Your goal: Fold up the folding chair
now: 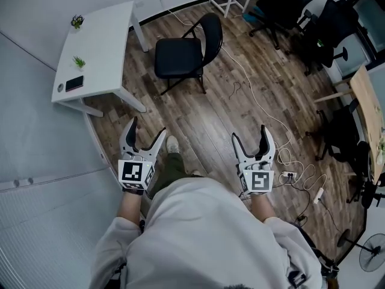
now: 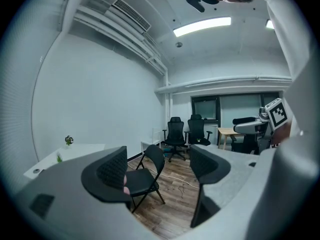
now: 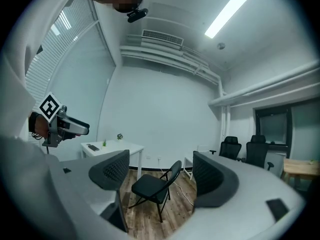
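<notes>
Folding chair (image 1: pixel 183 52) unfolded on wood floor (image 1: pixel 210 125)

I see a white tabletop (image 1: pixel 102 47). On it: a small potted plant (image 1: pixel 77 21) at the far edge, another plant (image 1: pixel 79 61) nearer, a dark phone (image 1: pixel 74 83) nearest. Black office chairs (image 1: pixel 283 5) stand well right of it.
</notes>
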The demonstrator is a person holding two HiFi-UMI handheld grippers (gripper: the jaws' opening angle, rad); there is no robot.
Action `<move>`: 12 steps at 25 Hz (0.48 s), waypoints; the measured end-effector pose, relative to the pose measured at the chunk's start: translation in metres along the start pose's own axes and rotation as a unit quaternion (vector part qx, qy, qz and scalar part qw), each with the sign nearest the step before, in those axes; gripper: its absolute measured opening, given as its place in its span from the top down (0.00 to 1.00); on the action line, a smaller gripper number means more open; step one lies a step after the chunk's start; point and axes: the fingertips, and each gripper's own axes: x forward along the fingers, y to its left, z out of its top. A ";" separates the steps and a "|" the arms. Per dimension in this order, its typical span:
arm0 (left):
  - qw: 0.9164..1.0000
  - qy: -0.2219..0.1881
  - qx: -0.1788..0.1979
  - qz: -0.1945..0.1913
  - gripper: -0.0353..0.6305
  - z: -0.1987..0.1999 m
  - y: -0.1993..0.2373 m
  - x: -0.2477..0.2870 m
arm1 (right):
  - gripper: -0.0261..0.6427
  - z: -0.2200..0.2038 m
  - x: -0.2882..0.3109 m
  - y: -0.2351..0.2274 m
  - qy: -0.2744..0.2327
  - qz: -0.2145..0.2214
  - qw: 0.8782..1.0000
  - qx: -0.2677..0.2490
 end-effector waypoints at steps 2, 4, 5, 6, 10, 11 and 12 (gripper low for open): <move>1.000 0.000 -0.004 -0.002 0.35 0.001 0.016 0.017 | 0.38 0.002 0.023 0.000 0.003 0.000 1.000 -0.001; 1.000 0.001 -0.007 -0.003 0.35 0.002 0.036 0.033 | 0.38 0.006 0.049 0.002 0.004 0.001 1.000 -0.005; 1.000 0.002 -0.009 -0.004 0.35 0.002 0.047 0.041 | 0.38 0.008 0.064 0.004 0.005 0.001 1.000 -0.008; 1.000 0.002 -0.011 -0.004 0.35 0.002 0.060 0.048 | 0.38 0.011 0.080 0.007 0.005 0.001 1.000 -0.012; 1.000 0.010 -0.016 -0.009 0.35 0.000 0.111 0.079 | 0.38 0.027 0.141 0.015 0.003 -0.006 1.000 -0.022; 1.000 0.012 -0.016 -0.012 0.35 0.001 0.121 0.085 | 0.38 0.031 0.154 0.016 0.002 -0.010 1.000 -0.024; 1.000 0.013 -0.015 -0.015 0.35 0.003 0.130 0.092 | 0.38 0.035 0.165 0.017 0.002 -0.013 1.000 -0.025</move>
